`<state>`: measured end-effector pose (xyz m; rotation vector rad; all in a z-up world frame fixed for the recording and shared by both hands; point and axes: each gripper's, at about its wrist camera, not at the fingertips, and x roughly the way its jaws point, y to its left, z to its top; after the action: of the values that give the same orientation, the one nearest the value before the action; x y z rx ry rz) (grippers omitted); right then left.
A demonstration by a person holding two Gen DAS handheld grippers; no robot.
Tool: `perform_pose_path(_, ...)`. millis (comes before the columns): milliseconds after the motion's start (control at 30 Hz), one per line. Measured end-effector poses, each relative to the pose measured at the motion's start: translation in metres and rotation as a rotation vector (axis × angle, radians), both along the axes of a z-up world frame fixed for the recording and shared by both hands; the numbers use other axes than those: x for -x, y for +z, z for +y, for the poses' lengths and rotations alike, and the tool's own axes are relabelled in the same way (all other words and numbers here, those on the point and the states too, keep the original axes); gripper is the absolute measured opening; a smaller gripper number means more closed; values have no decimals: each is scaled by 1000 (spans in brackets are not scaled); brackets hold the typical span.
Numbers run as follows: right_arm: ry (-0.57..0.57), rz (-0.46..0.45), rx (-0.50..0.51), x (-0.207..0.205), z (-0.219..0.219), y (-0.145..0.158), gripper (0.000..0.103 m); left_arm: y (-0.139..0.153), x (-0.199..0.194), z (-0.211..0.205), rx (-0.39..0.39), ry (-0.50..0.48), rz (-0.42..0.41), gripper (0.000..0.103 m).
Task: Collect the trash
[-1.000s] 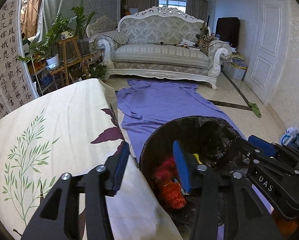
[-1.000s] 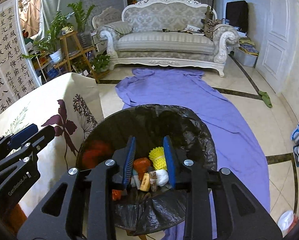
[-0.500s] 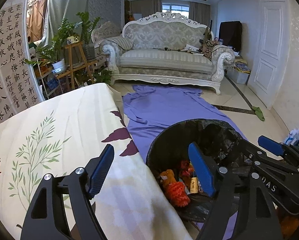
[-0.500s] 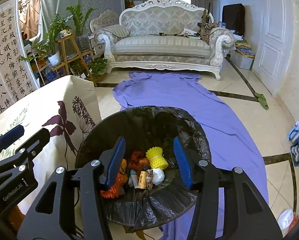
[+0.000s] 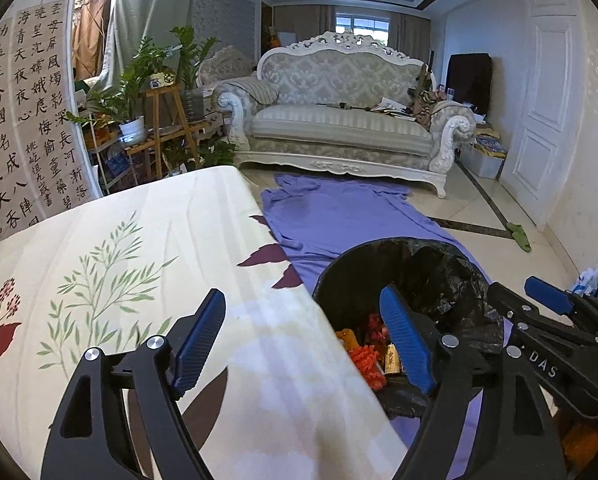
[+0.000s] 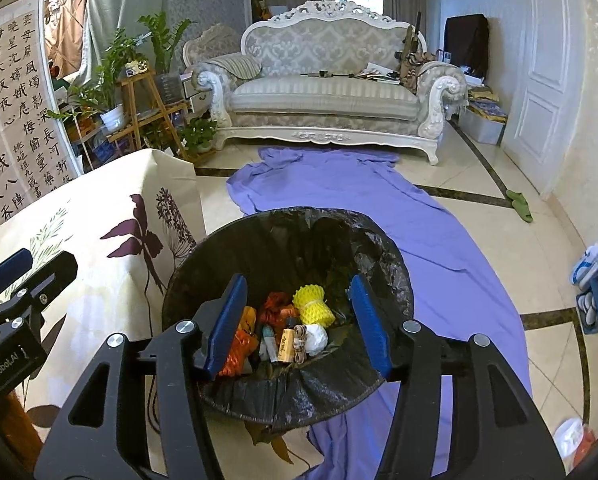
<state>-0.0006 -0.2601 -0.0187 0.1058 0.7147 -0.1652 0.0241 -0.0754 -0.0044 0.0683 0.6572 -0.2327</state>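
Note:
A black-lined trash bin (image 6: 283, 216) stands on the floor beside the table with the floral cloth (image 6: 99, 240). Inside lie a yellow foam net (image 6: 313, 304), an orange net (image 6: 237, 350), a white crumpled scrap (image 6: 317, 338) and a small labelled bottle (image 6: 287, 344). My right gripper (image 6: 299, 280) hovers over the bin, its jaws opening with nothing between them. My left gripper (image 5: 301, 292) straddles the table's edge and the bin (image 5: 419, 244), its jaws also opening and holding nothing. In the left wrist view, orange and red trash (image 5: 365, 360) shows in the bin.
A purple sheet (image 6: 439, 240) runs across the tiled floor from the bin to a white sofa (image 6: 327, 96). Plants on wooden stands (image 6: 139, 112) fill the left. Green slippers (image 6: 519, 204) lie near a white door; shoes (image 6: 595, 292) sit at the right.
Both grippers' jaws spread much wider and both drew back slightly from the bin. The trash now shows lying loose at the bin's bottom.

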Motion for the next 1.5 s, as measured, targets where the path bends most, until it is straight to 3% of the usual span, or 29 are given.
perform_pose_path(533, 14, -32, 7, 30, 11, 16, 54, 6, 26, 20, 21, 38, 0, 79)
perform_pose_path(1500, 16, -39, 11, 33, 14, 16, 54, 9, 29, 24, 29, 40, -8, 79)
